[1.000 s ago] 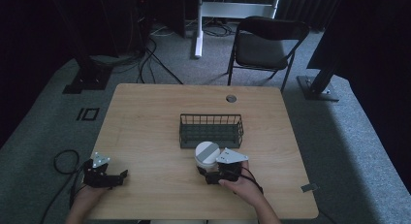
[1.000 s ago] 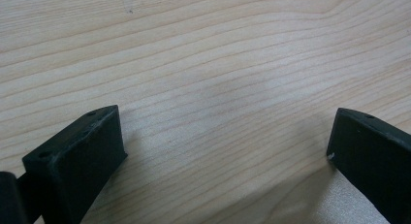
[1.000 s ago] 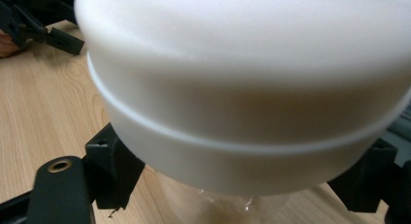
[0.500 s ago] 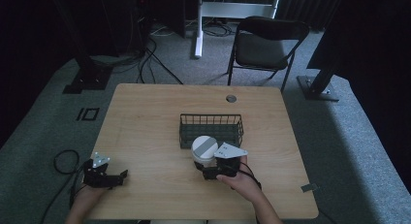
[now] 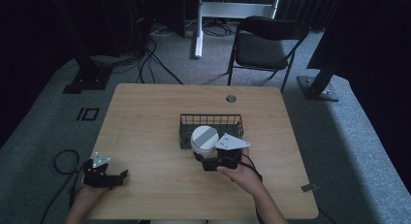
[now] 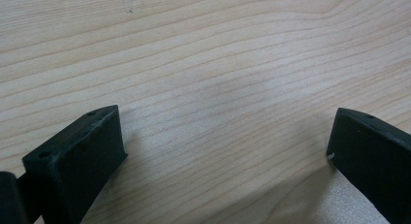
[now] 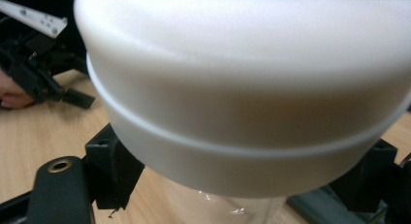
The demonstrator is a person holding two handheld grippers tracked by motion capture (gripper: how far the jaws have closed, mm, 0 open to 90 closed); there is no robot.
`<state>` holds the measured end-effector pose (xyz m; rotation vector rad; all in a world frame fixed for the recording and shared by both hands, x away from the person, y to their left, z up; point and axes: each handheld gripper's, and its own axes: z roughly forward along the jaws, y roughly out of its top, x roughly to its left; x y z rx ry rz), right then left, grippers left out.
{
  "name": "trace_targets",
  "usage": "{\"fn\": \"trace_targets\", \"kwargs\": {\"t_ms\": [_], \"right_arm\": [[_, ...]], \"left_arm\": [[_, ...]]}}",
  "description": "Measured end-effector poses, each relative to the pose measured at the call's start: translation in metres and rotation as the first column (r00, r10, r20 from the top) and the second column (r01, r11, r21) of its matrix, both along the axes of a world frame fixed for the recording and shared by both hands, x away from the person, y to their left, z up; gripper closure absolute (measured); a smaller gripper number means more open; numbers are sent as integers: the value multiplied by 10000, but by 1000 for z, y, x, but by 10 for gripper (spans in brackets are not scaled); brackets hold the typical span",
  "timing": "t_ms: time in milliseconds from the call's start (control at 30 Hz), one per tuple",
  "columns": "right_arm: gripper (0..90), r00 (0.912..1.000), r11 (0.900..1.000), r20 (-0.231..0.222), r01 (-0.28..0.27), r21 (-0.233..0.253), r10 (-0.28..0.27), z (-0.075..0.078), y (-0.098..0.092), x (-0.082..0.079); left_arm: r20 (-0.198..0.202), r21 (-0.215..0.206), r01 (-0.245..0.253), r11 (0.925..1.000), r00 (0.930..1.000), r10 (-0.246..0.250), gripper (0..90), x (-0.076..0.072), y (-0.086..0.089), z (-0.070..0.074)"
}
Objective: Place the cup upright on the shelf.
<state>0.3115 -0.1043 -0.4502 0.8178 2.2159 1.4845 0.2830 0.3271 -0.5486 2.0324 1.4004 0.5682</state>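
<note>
Near the front middle of the desk (image 5: 145, 112), the right claw (image 5: 209, 162) is clamped on a jar with a white lid (image 5: 204, 138), held just in front of the wire basket (image 5: 211, 120), at its near wall; cannot tell from the high view whether the jar touches the basket. Lid has a grey band across its top in the high view. Right gripper view: white lid (image 7: 242, 88) up close, clear jar body (image 7: 228, 204) below it, black jaws pressed against the jar at both sides under the lid, desk wood behind. Grey three-cornered plate (image 5: 231, 142) sits on top of the right claw, the person's right hand (image 5: 242, 173) behind it, cable trailing toward the front edge. Left claw (image 5: 115, 178) rests at the front left corner of the desk, well apart from the jar and basket, left hand (image 5: 87, 195) on it, small grey plate (image 5: 100, 160) on top. Left gripper view: two black jaws spread wide, only bare wood grain between them, gripping nothing. Left claw (image 7: 72, 95) also shows far off at the left of the right gripper view, low on the desk. Basket is dark wire, rectangular, around desk centre. Small round grommet (image 5: 231, 98) near the far desk edge. Folding chair (image 5: 264, 44) stands on the grey floor beyond the desk, cables (image 5: 145, 59) on the floor at the far left.
</note>
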Motion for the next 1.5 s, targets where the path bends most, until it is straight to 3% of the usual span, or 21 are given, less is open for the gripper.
{"fn": "trace_targets", "kwargs": {"t_ms": [333, 633, 833, 1100, 1133, 1233, 1400, 1500], "right_arm": [[184, 9970, 9976, 361, 686, 16, -686, 22, -3, 17], [185, 9887, 9886, 185, 1485, 262, -1490, 29, -10, 38], [185, 9736, 9743, 353, 2250, 149, -2254, 35, -15, 49], [185, 9428, 9429, 116, 3330, 19, -3330, 37, -21, 68], [185, 9428, 9429, 116, 3330, 19, -3330, 37, -21, 68], [184, 9294, 9292, 99, 3691, -195, -3690, 34, -22, 74], [185, 9188, 9180, 45, 3946, -398, -3947, 26, -23, 80], [185, 9117, 9117, -251, 4092, -358, -4102, 18, -24, 84]], "left_arm": [[-11, 16, 9, 10000, 10000, -9, 1, 0, 0, 0], [4, 12, 8, 10000, 10000, -8, 1, 0, 0, 0], [-3, 17, 12, 10000, 10000, -12, 1, 0, 0, 0], [-6, 1, -4, 10000, 10000, 4, 1, 0, 0, 0], [-6, 1, -4, 10000, 10000, 4, 1, 0, 0, 0], [-6, 3, 10, 10000, 10000, -10, 1, 0, 0, 0], [-3, 4, 3, 10000, 10000, -3, 1, 0, 0, 0], [-7, 7, 2, 10000, 10000, -2, 1, 0, 0, 0]]}}
